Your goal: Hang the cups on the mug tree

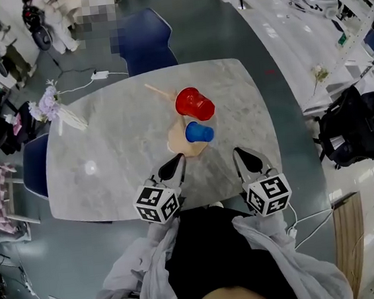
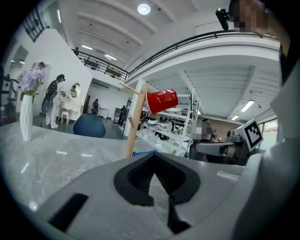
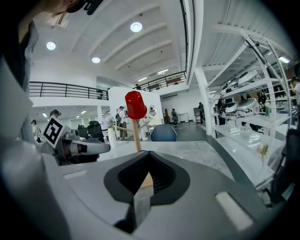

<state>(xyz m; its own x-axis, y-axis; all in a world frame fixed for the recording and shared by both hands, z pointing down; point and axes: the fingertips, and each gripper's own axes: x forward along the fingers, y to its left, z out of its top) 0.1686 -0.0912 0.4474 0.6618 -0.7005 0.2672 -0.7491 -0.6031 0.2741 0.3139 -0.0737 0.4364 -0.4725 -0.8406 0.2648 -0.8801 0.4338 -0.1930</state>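
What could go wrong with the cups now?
The red cup hangs sideways on a high peg of the tree; a bump could shake it off. I cannot tell if the low blue cup is hooked. The left gripper and right gripper sit close by; a push forward might tip the tree.
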